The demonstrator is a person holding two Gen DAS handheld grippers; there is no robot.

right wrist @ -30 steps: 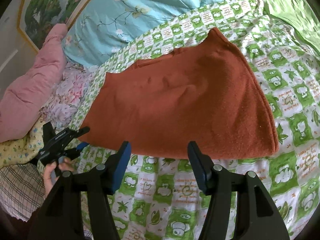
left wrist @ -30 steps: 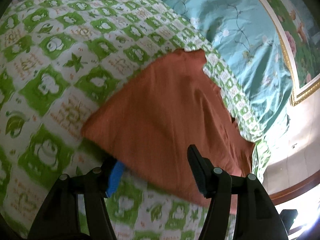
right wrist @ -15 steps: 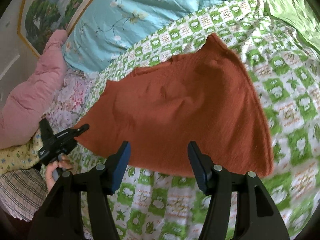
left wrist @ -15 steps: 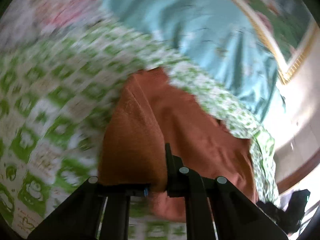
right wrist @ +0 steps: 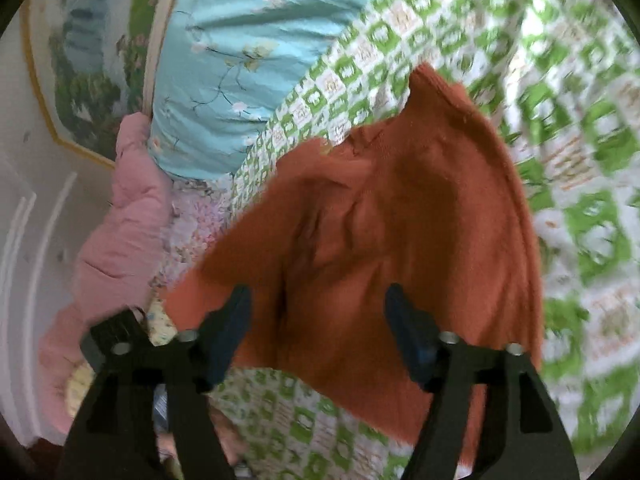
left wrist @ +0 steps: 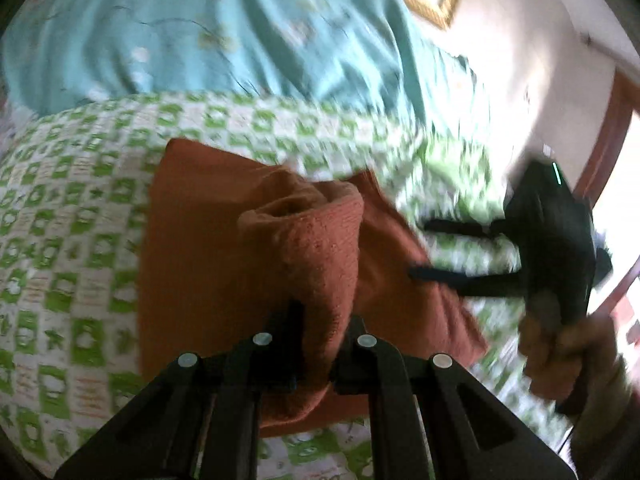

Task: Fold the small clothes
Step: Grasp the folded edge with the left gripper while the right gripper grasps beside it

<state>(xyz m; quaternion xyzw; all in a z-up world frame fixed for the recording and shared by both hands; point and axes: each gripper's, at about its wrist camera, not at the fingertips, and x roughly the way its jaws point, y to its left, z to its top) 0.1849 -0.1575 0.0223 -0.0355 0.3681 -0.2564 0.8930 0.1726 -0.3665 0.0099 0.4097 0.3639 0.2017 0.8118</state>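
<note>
**A:** Across the bed (right wrist: 580, 208), on the green-and-white checked sheet, lies the rust-orange sweater (right wrist: 400, 232). Beyond it sits the pale blue quilt (left wrist: 200, 40), with a pink pillow (right wrist: 120, 220) off to one side. What's different from a second ago?

**B:** Back then the sweater was spread flat and the left gripper (left wrist: 320, 344) stood open at its near edge. Now its fingers are clamped narrow on a bunch of that edge, and the cloth rises from them in a raised hump over the rest of the garment.

**A:** So a fold has started?

**B:** I'd judge so. The lifted edge looks ready to be carried over the body of the sweater, which otherwise rests on the sheet.

**A:** And the other one?

**B:** The right gripper (right wrist: 320, 320) has come in closer over the sweater's near edge. Its fingers are wide and opening further, nothing pinched between them, cloth only lying below. In the left view it shows blurred at the sweater's far side.

**A:** Meaning?

**B:** Probably it is about to take its own corner, so both edges travel together.
</note>
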